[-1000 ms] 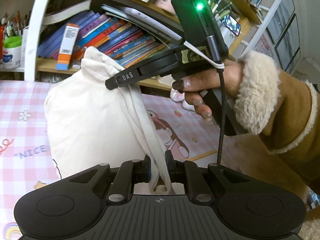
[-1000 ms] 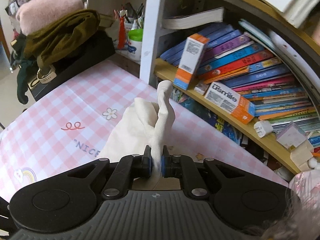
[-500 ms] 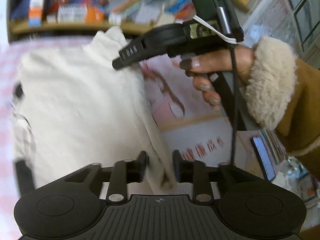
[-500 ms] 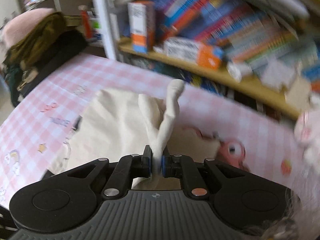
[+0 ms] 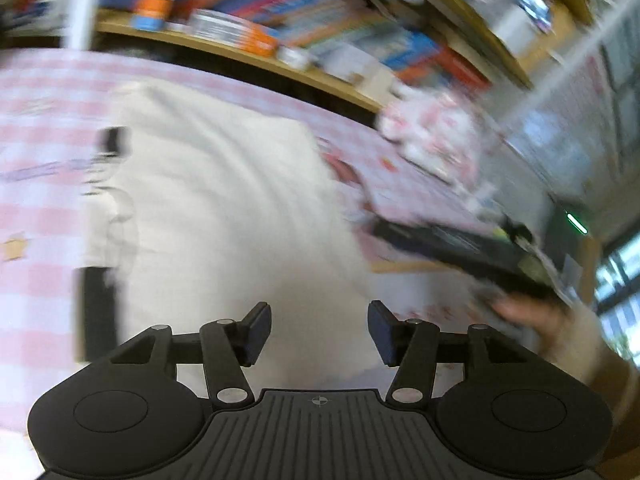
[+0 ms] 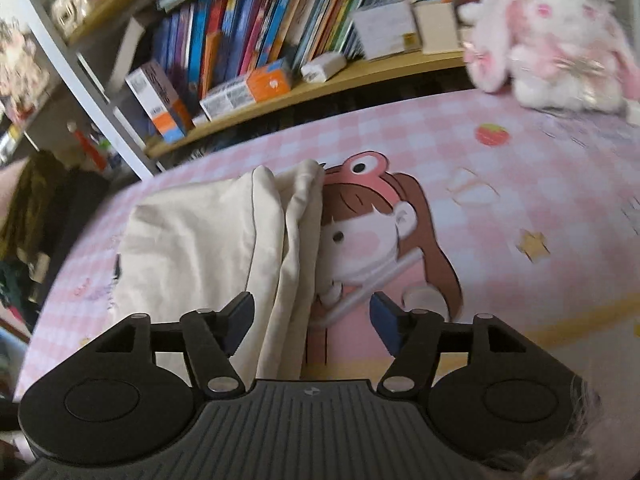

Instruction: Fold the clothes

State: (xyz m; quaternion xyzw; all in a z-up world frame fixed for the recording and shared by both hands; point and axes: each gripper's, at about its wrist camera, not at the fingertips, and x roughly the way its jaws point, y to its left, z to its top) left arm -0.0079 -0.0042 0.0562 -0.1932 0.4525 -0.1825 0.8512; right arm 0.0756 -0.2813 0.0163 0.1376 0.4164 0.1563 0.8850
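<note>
Cream fabric lies under both of your tools: the cream garment (image 6: 192, 248) is spread flat on the pink checked desk (image 6: 520, 208), directly ahead of your right hand-held gripper (image 6: 312, 320). Its jaws are opening, and a doubled edge of the garment runs up between them with neither pad pressing on it, so the cloth is released. Right of that gripper, the desk cover's printed cartoon girl (image 6: 372, 240) borders the garment's folded edge. Beyond it, at the far right, a pink and white plush rabbit (image 6: 552, 36) sits on the desk in front of the bookshelf (image 6: 320, 76).

Your left hand-held gripper (image 5: 319, 332) is also opening its jaws, with the garment (image 5: 224, 216) lying below the gap and ahead of it, not pinched by either pad. This view is heavily blurred. To the right of that gripper you can see your other hand (image 5: 520, 312) holding the right tool's dark body.
</note>
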